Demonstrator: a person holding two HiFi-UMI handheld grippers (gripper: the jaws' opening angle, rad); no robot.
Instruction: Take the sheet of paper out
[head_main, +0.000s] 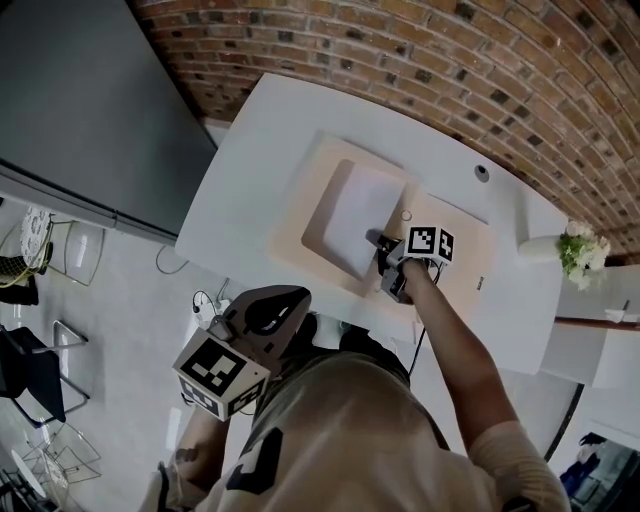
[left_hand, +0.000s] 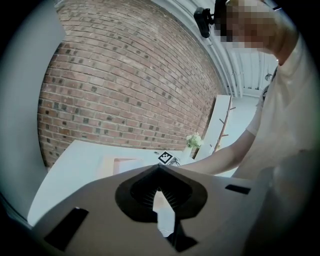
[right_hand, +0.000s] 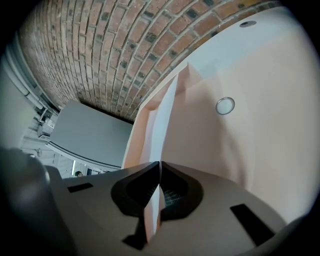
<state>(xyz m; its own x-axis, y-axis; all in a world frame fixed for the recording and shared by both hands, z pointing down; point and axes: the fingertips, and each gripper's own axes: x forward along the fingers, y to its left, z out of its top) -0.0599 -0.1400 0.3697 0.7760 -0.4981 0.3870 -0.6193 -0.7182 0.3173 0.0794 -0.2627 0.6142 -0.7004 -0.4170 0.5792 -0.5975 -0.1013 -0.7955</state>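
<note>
A white sheet of paper (head_main: 358, 222) lies in the pocket of an open beige folder (head_main: 458, 255) on the white table (head_main: 250, 140). My right gripper (head_main: 384, 244) is at the sheet's near right edge, shut on it. In the right gripper view the sheet (right_hand: 162, 117) runs edge-on from between the closed jaws of my right gripper (right_hand: 159, 166) up along the folder (right_hand: 250, 100). My left gripper (head_main: 296, 300) hangs back by my body, off the table's near edge; in its own view my left gripper (left_hand: 159, 169) has its tips together with nothing held.
A small round snap (head_main: 406, 216) sits on the folder just beyond the right gripper. A vase of white flowers (head_main: 576, 248) stands at the table's right end, and a dark round fitting (head_main: 482, 172) near the brick wall. A grey panel (head_main: 80, 100) fills the left.
</note>
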